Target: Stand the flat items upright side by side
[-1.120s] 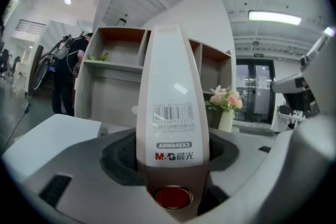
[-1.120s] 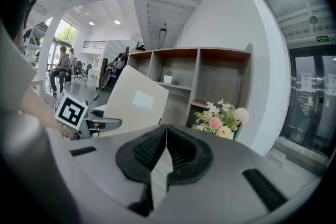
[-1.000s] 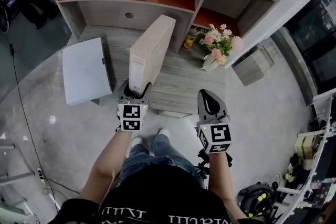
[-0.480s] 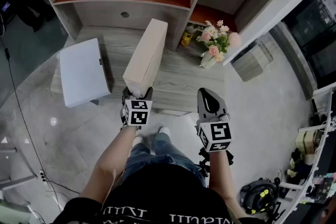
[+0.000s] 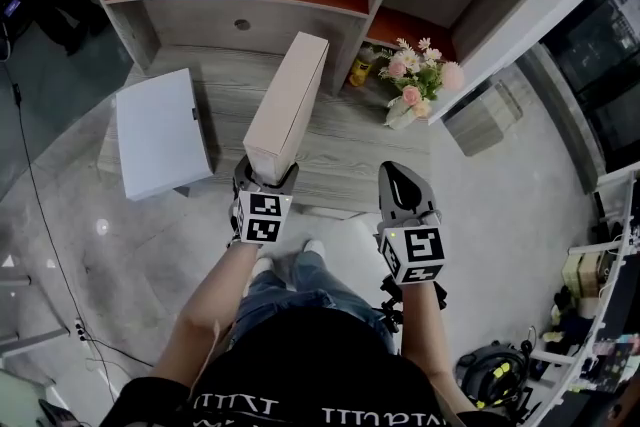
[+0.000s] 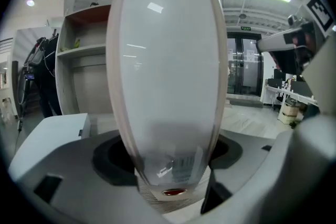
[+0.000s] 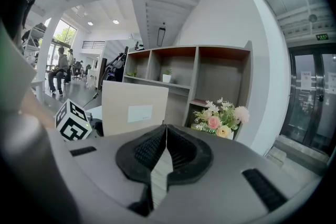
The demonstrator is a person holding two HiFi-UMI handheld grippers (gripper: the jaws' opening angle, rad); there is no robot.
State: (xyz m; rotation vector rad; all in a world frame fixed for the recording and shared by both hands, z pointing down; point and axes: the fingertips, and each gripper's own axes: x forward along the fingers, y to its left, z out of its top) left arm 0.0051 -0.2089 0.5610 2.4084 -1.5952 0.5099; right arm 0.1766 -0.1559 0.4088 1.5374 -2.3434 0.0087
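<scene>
Now our left hand-held gripper (image 5: 267,174), jaws just opening, loosely flanks the beige box (image 5: 290,100) standing upright on the tabletop (image 5: 350,155). Next we should fetch the white flat box (image 5: 160,133) lying to its left. Our right hand-held gripper (image 5: 401,177) idles, jaws together.

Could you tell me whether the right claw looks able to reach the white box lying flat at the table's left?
Probably not directly: the upright beige box file stands between the shut, empty right claw and the white box, so it would have to go over or round the file.
</scene>
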